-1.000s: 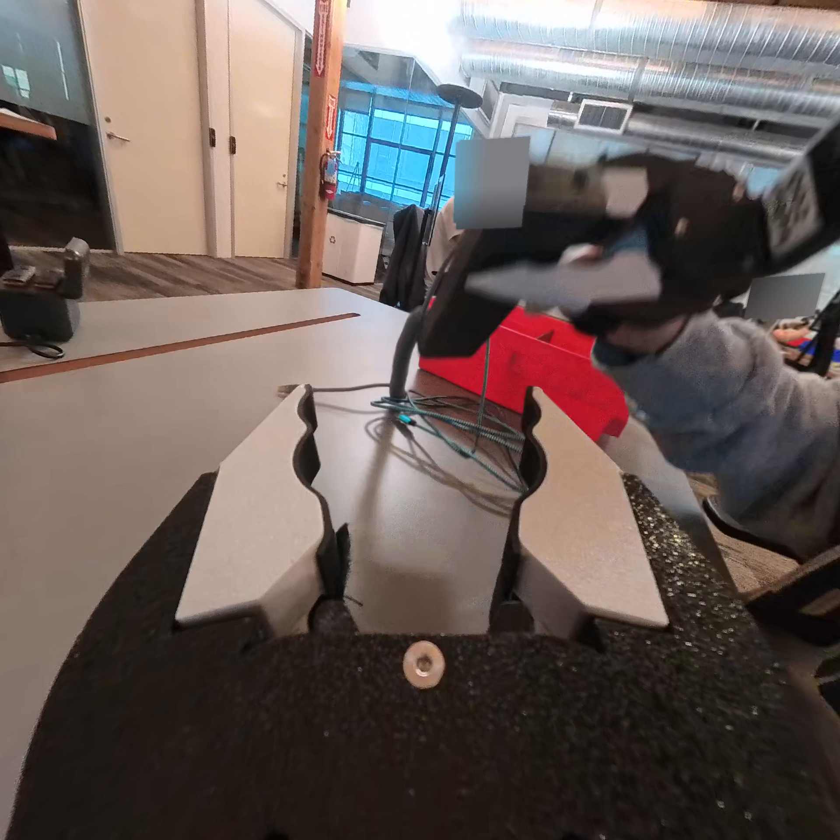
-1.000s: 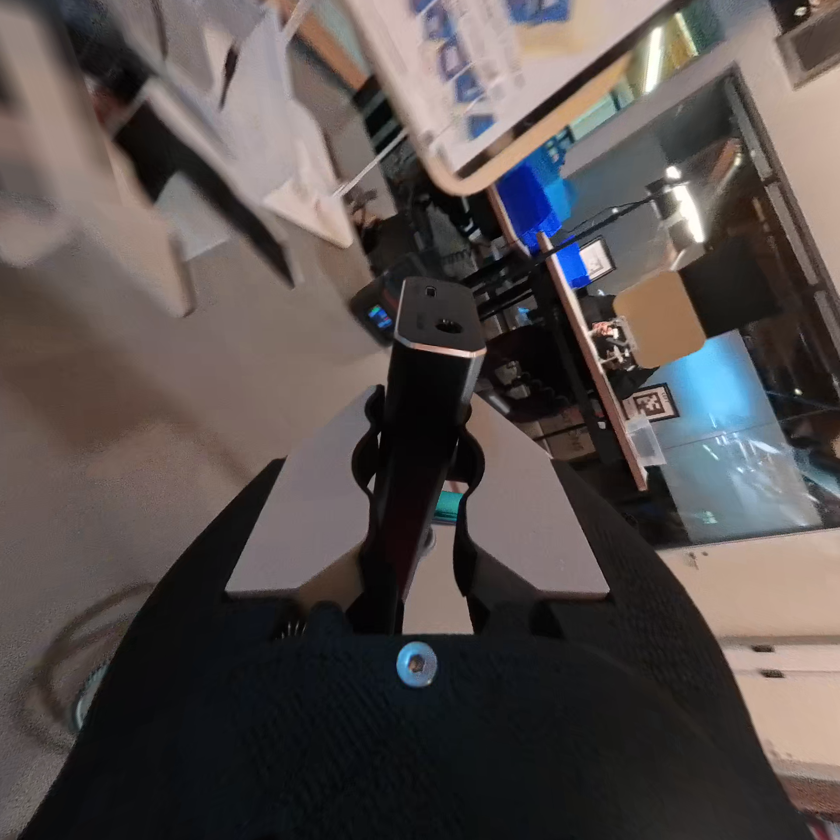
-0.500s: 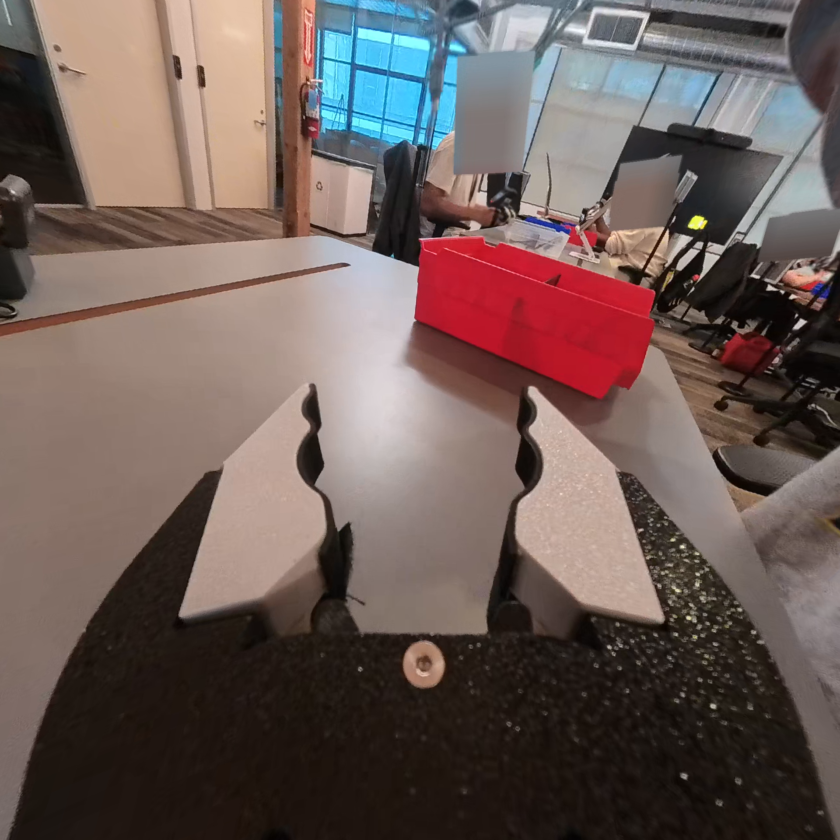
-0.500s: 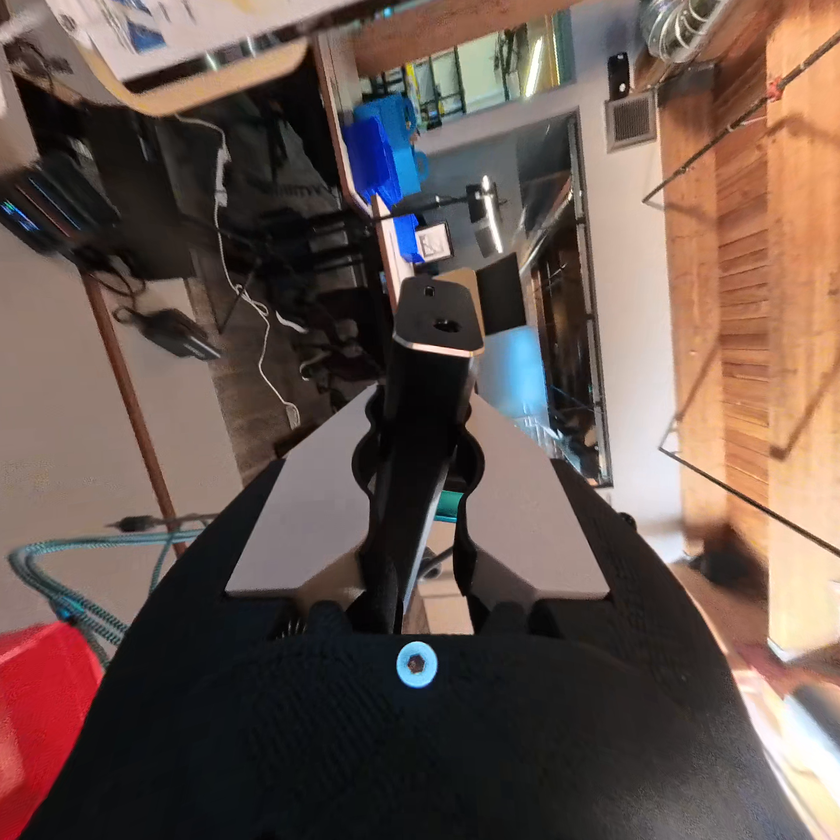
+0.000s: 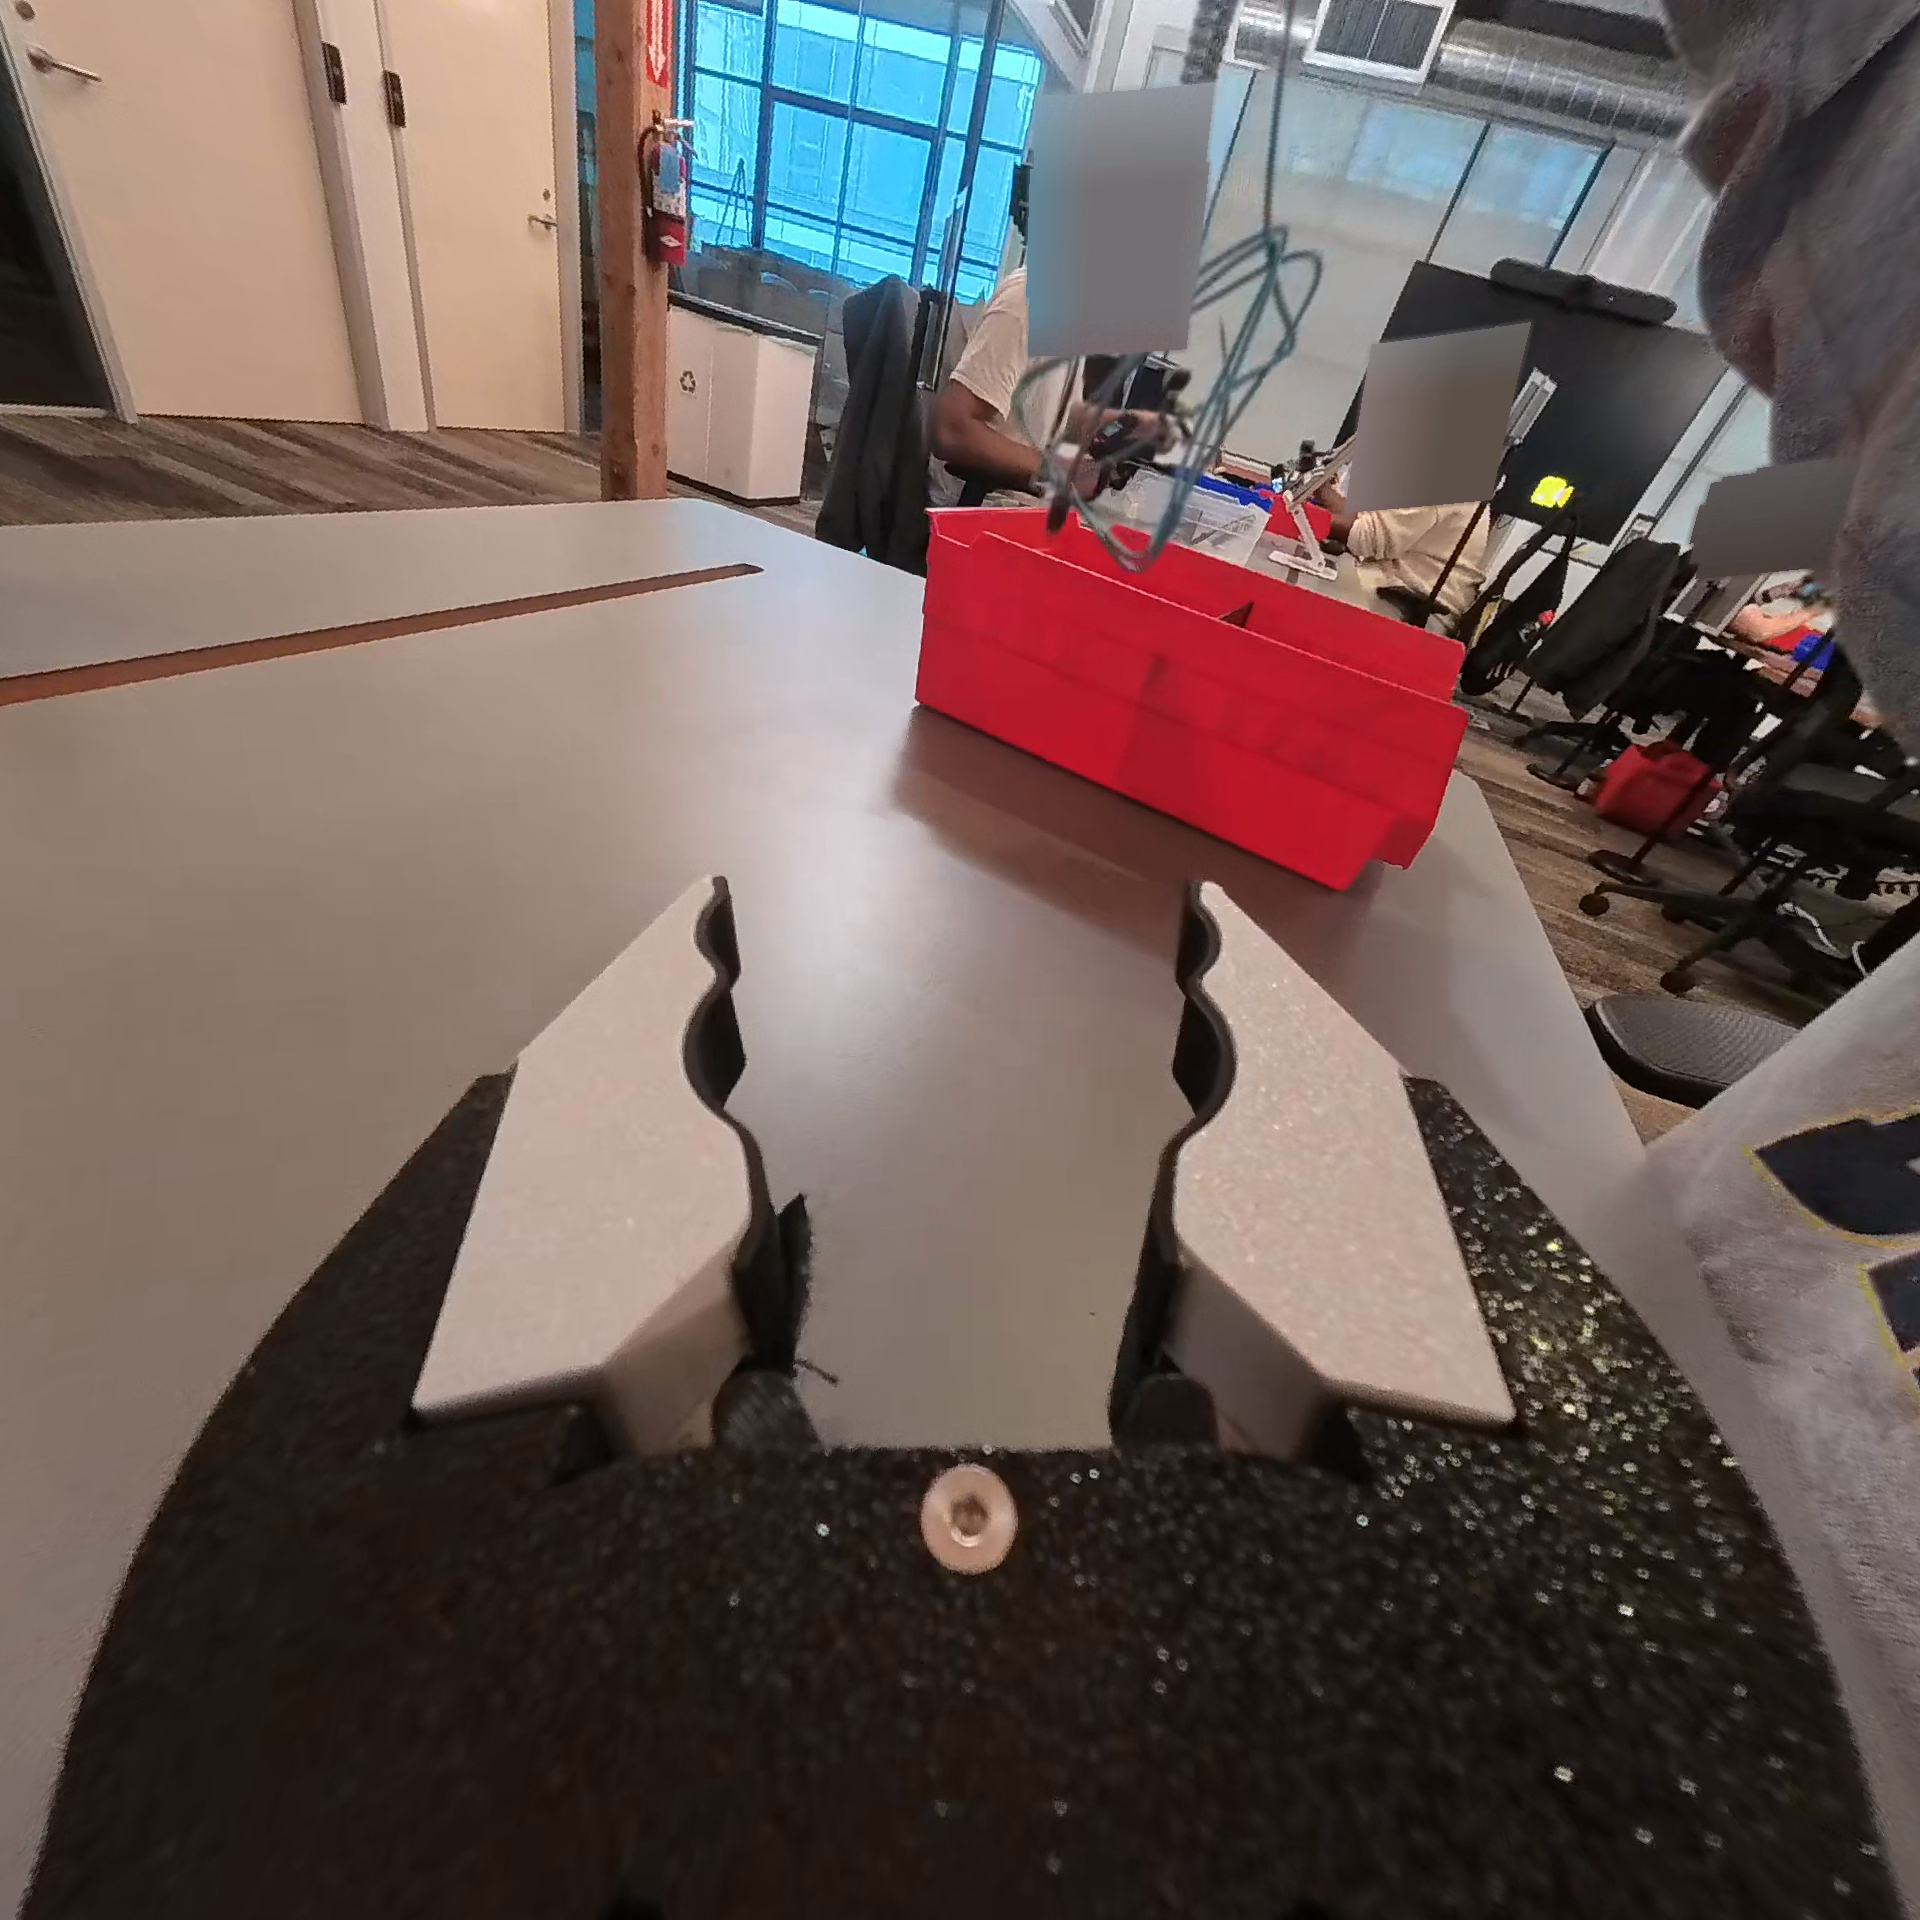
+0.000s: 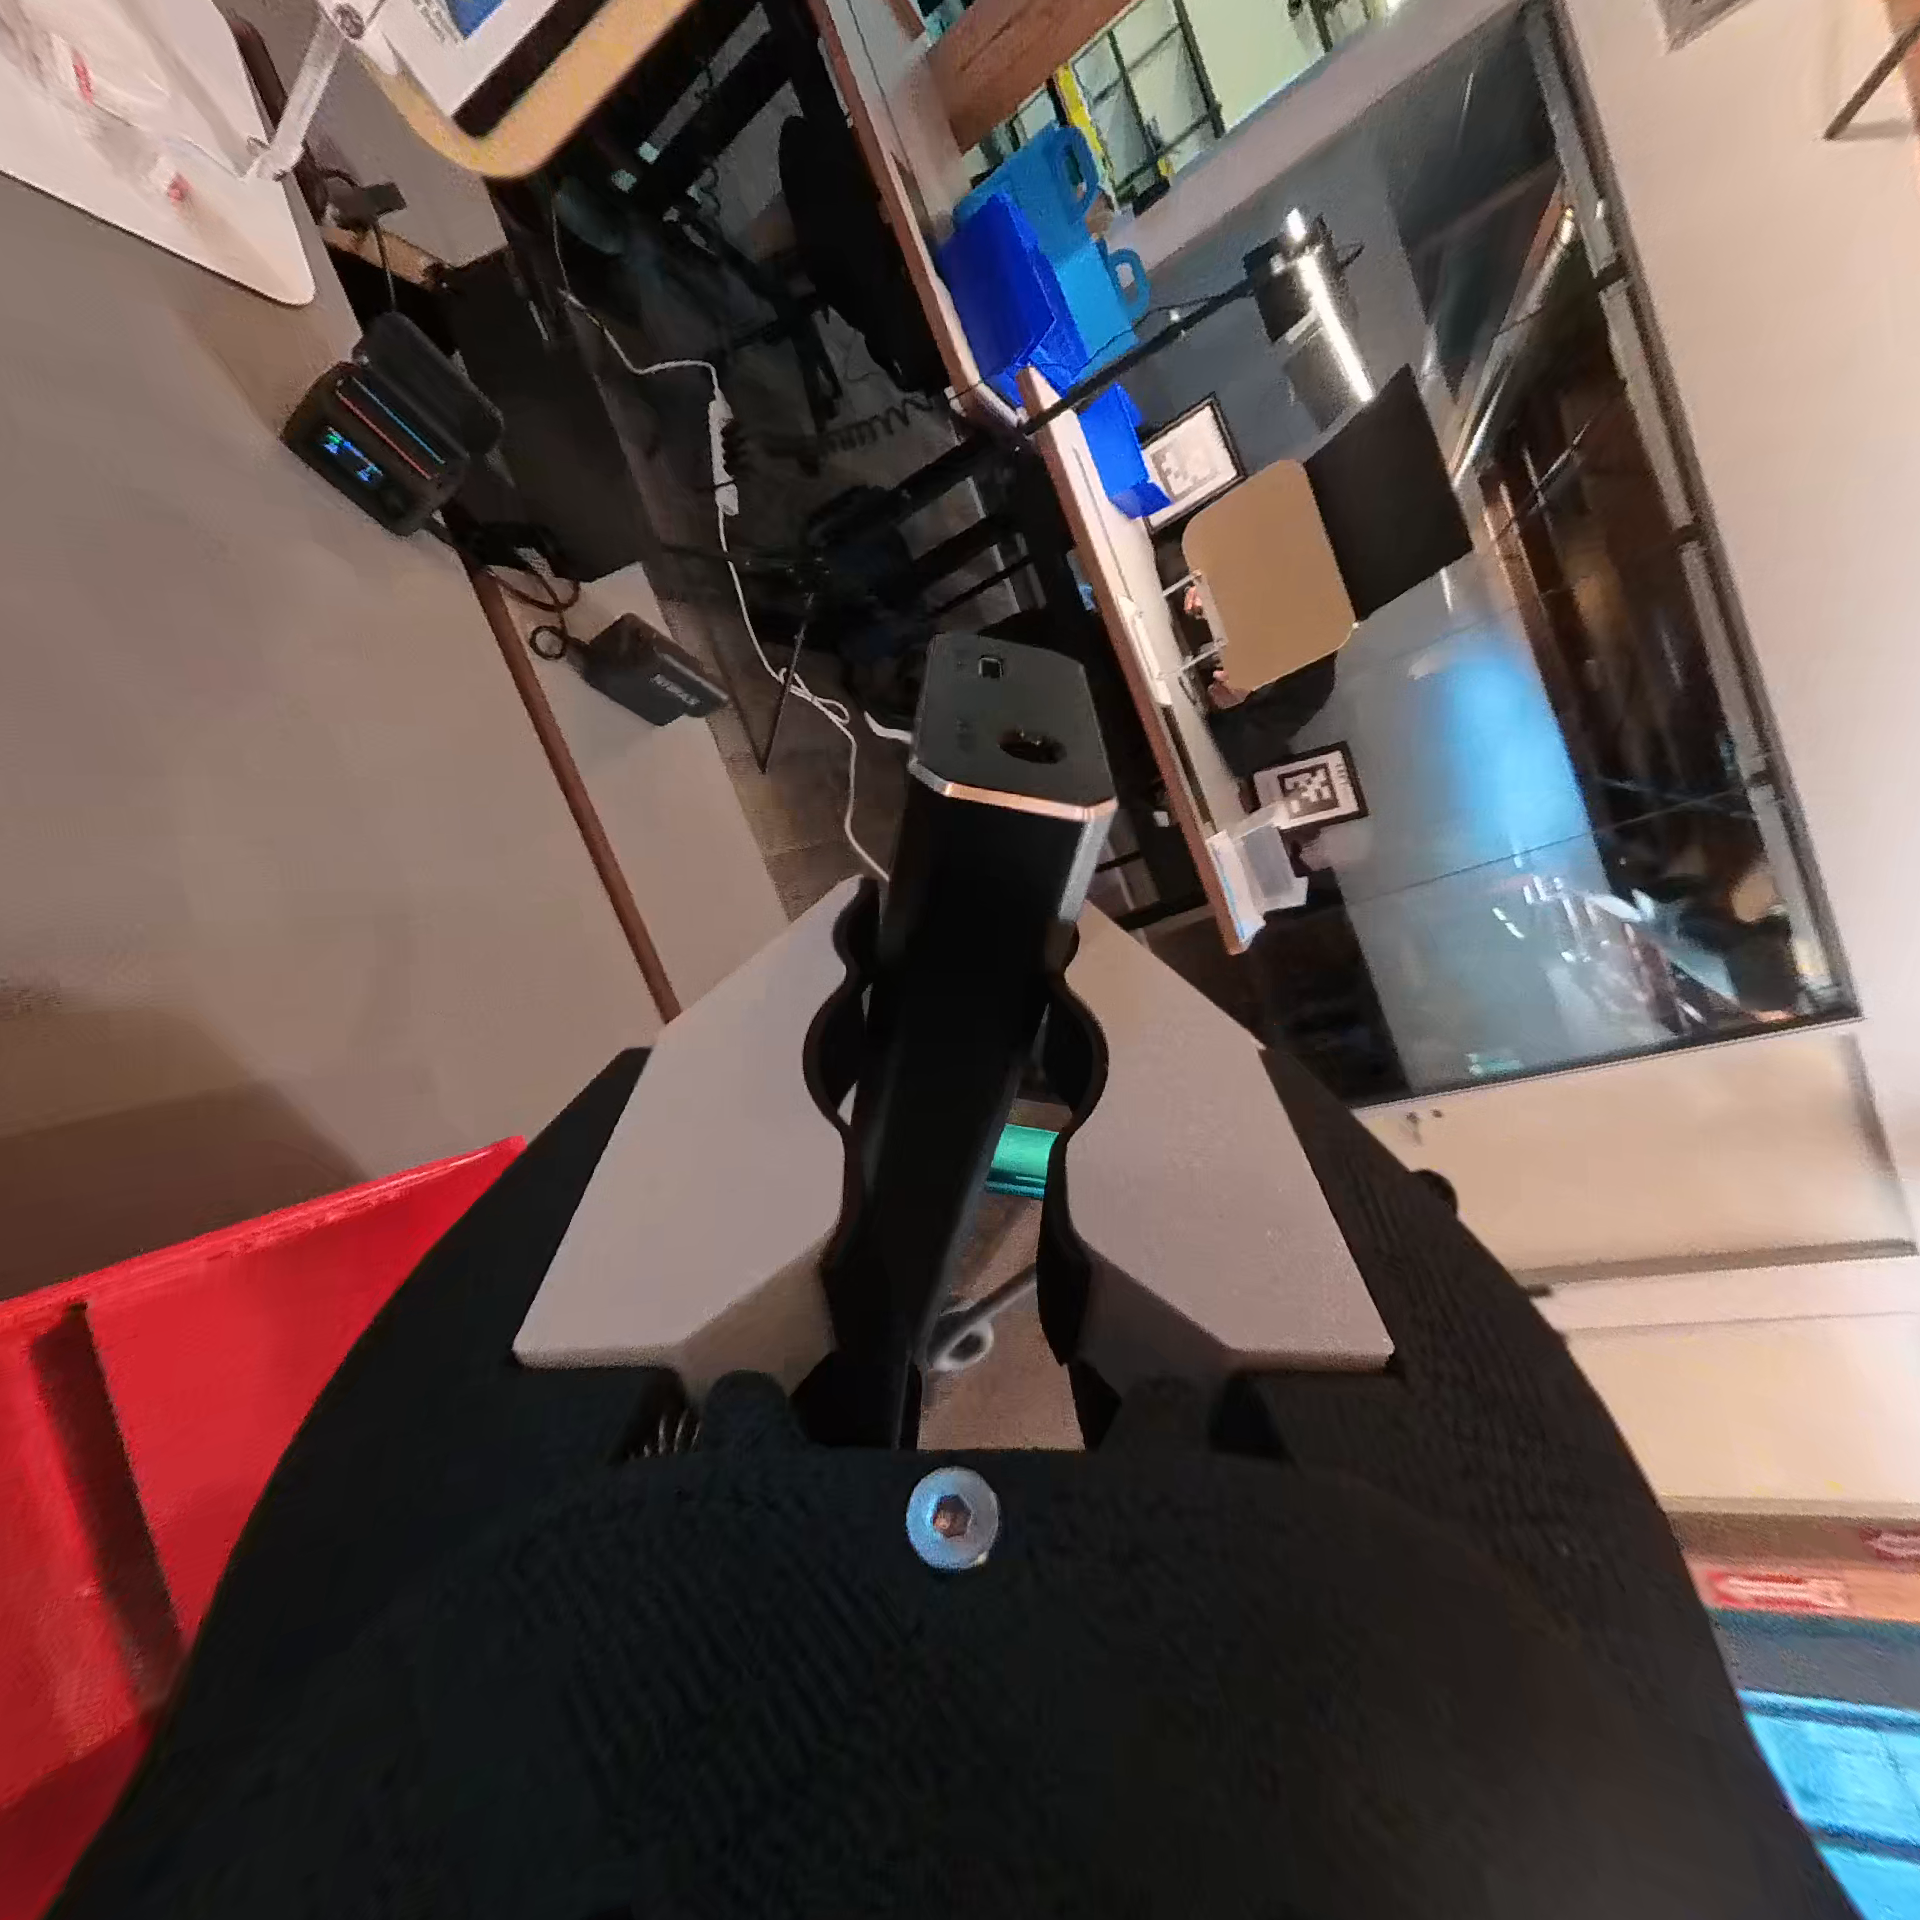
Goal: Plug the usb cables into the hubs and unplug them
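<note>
My right gripper point(image 6: 971, 914) is shut on a black USB hub point(image 6: 997, 748), which sticks out forward between the fingers, held in the air and tilted. A teal plug point(image 6: 1023, 1153) shows under the hub. In the left wrist view a bundle of teal braided USB cables point(image 5: 1226, 343) hangs from above, its lower loops dangling over the red bin point(image 5: 1174, 707). My left gripper point(image 5: 956, 904) is open and empty, low over the grey table point(image 5: 416, 831), well short of the bin. A grey sleeve point(image 5: 1808, 260) shows at the top right.
The red bin also shows at the lower left of the right wrist view point(image 6: 156, 1351). The table's right edge point(image 5: 1538, 935) runs just past the bin, with office chairs beyond. A black device with a small screen point(image 6: 384, 447) sits on the table. People sit at desks behind. My right fingertips sit around 45 cm from my left ones.
The right gripper has lifted the hub and its cables off the table and swung them up; the cables now hang over the red bin. The left gripper stays open.
</note>
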### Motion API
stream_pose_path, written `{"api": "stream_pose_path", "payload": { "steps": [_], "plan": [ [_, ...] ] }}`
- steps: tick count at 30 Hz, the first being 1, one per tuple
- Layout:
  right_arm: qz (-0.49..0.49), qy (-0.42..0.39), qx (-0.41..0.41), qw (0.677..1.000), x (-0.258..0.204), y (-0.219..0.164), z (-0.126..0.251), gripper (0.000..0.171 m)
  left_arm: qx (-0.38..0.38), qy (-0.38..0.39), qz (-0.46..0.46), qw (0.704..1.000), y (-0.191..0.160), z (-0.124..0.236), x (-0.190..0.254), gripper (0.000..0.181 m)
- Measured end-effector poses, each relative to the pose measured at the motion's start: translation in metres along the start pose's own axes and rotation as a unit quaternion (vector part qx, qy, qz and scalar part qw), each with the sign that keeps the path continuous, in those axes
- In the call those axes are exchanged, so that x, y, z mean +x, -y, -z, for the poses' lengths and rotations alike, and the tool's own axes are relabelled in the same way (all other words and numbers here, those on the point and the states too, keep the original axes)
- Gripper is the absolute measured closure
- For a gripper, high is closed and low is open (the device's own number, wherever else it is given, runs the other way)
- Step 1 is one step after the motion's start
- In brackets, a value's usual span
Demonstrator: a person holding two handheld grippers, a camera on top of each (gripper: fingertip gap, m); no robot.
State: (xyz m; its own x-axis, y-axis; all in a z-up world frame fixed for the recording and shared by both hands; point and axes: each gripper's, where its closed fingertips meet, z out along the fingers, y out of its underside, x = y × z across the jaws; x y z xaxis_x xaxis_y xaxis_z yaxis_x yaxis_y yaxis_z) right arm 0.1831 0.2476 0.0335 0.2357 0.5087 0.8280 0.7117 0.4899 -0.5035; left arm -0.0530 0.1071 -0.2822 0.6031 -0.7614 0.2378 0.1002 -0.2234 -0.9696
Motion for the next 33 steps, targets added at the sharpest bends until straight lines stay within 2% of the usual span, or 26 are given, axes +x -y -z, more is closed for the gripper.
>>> {"api": "stream_pose_path", "payload": {
  "steps": [6,11,14,20,26,29,30,33],
  "plan": [
    [-0.012,0.031,-0.035,0.999,-0.038,-0.046,-0.011,0.143,-0.005,-0.005,0.001,1.000,-0.002,-0.001,0.002,0.098],
    [-0.019,0.113,-0.066,0.991,-0.113,-0.086,-0.031,0.143,-0.009,-0.011,0.000,1.000,-0.003,-0.002,0.004,0.099],
    [-0.015,0.171,-0.127,0.977,-0.160,-0.128,-0.043,0.143,-0.012,-0.013,-0.002,1.000,-0.004,-0.003,0.005,0.099],
    [-0.037,0.276,-0.281,0.919,-0.217,-0.204,-0.056,0.143,-0.014,-0.016,-0.002,1.000,-0.005,-0.003,0.006,0.100],
    [-0.052,0.340,-0.423,0.838,-0.246,-0.250,-0.050,0.144,-0.010,-0.021,0.001,1.000,-0.004,-0.003,0.007,0.100],
    [-0.043,0.353,-0.459,0.814,-0.256,-0.264,-0.047,0.144,-0.013,-0.021,0.000,1.000,-0.005,-0.003,0.007,0.100],
    [-0.040,0.357,-0.465,0.809,-0.259,-0.265,-0.045,0.141,-0.014,-0.021,-0.001,1.000,-0.005,-0.003,0.008,0.100],
    [-0.051,0.350,-0.490,0.796,-0.258,-0.266,-0.039,0.114,-0.019,-0.021,-0.005,1.000,-0.007,-0.004,0.009,0.098]
  ]
}}
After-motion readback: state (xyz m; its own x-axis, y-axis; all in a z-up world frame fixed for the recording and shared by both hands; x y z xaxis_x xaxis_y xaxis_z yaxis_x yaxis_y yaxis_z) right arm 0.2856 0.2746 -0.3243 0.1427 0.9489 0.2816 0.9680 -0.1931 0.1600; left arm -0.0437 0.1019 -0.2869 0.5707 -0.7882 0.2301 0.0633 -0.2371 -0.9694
